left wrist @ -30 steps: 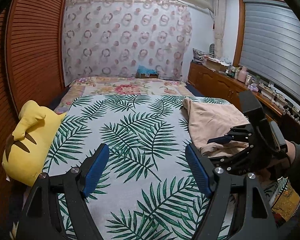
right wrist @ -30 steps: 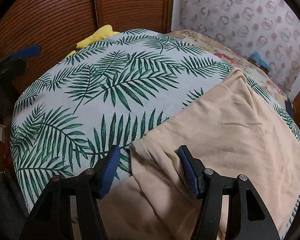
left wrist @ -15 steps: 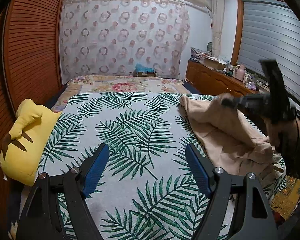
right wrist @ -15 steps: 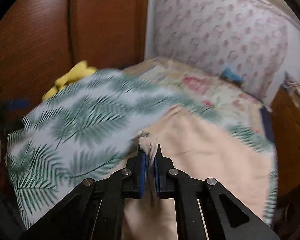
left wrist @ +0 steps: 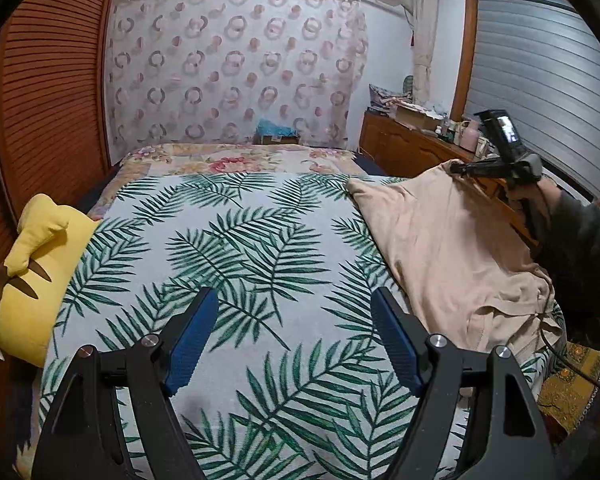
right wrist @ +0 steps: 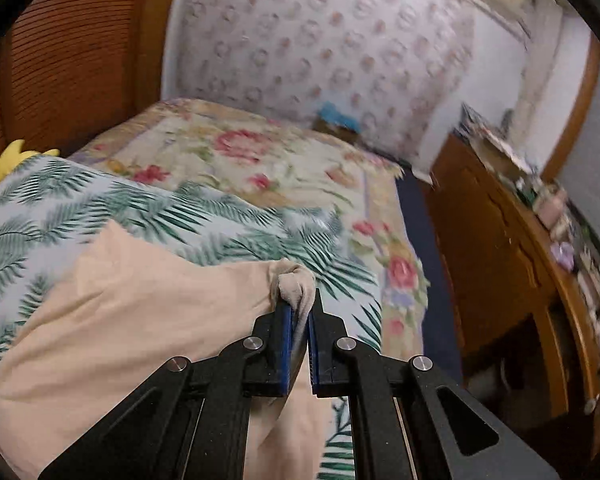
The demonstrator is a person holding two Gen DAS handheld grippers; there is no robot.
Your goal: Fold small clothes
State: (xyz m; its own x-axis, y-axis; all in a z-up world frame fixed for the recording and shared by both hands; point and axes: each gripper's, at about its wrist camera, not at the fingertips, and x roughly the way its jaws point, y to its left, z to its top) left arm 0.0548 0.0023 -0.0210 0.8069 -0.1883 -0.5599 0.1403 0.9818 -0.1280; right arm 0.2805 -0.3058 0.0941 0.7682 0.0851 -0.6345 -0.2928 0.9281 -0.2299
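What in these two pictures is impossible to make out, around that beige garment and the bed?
- Beige garment: its type; in both views it lies bunched, a corner pinched in the right gripper.
- Its near end, left wrist view: runs over the bed's edge, out of sight.
- Items on the wooden sideboard: blurred in the right wrist view, too small in the left.
- Yellow plush: cut off by the picture's rim, right wrist view.
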